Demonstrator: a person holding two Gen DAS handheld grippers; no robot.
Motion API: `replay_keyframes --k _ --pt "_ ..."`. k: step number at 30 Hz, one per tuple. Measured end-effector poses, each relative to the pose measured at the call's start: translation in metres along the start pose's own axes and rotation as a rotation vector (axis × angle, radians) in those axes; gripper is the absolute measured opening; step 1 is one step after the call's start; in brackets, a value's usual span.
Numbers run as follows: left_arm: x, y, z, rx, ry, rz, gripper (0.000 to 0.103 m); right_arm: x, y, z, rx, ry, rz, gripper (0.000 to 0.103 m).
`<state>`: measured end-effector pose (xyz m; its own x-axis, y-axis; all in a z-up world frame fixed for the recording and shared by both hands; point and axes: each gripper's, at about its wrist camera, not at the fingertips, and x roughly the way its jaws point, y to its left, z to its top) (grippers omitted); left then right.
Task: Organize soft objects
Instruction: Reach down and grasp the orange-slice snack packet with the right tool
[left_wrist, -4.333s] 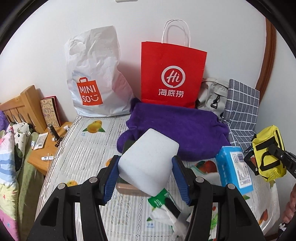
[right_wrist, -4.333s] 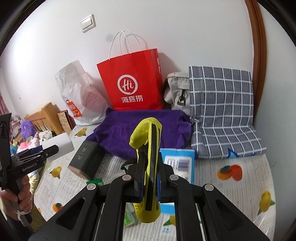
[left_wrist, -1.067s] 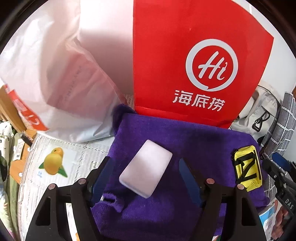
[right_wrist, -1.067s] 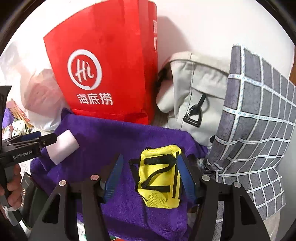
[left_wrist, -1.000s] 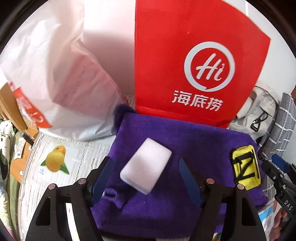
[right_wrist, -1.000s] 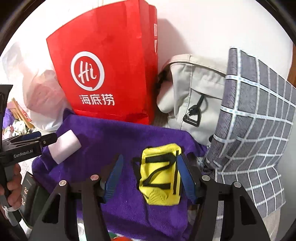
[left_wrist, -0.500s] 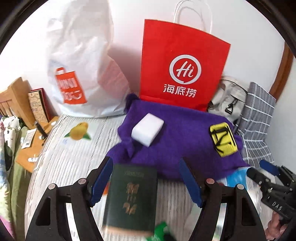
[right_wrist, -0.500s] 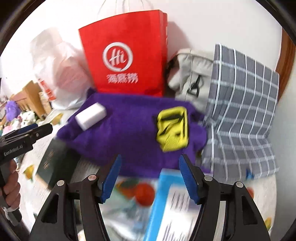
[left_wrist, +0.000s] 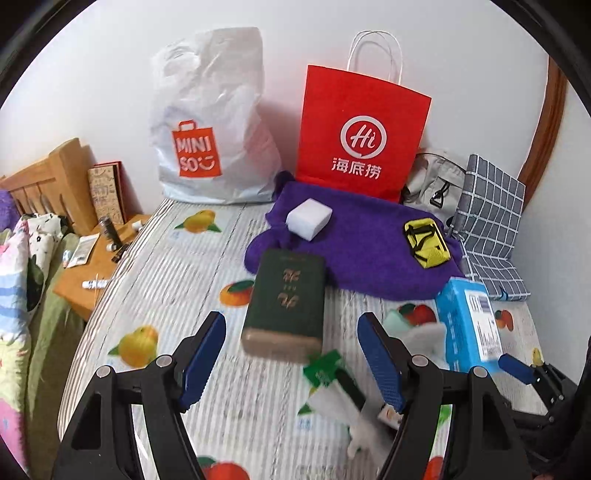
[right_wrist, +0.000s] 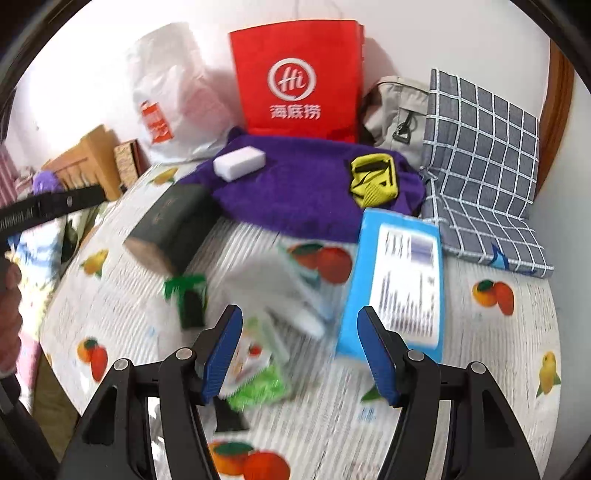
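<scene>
A white sponge block and a yellow pouch with black straps lie apart on a purple towel at the back of the bed. My left gripper is open and empty, well in front of the towel, with a dark green book just beyond its tips. My right gripper is open and empty over green and white packets, beside a blue box.
A red paper bag, a white plastic bag, a grey bag and a checked cushion line the wall. A wooden bedside table with small items stands left. The fruit-print sheet covers the bed.
Both grippers have pulled back from the towel toward the front of the bed. The sponge and the pouch stay on the towel, now far off. The book, box and packets have come into view.
</scene>
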<state>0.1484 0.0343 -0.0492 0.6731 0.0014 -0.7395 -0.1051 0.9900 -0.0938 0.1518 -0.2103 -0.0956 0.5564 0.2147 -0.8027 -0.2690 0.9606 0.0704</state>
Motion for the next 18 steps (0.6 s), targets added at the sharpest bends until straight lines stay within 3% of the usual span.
replay_keyframes --k 4,11,18 --pt "-0.005 0.004 -0.016 0.006 0.017 0.005 0.072 0.002 0.015 -0.021 -0.066 -0.011 0.002 0.073" --pt "-0.013 0.011 -0.027 0.003 0.018 -0.007 0.072 0.008 0.038 -0.031 -0.179 -0.02 0.013 0.079" --pt "-0.005 0.018 -0.029 -0.007 0.035 -0.03 0.072 0.029 0.055 -0.032 -0.266 0.021 -0.008 0.08"
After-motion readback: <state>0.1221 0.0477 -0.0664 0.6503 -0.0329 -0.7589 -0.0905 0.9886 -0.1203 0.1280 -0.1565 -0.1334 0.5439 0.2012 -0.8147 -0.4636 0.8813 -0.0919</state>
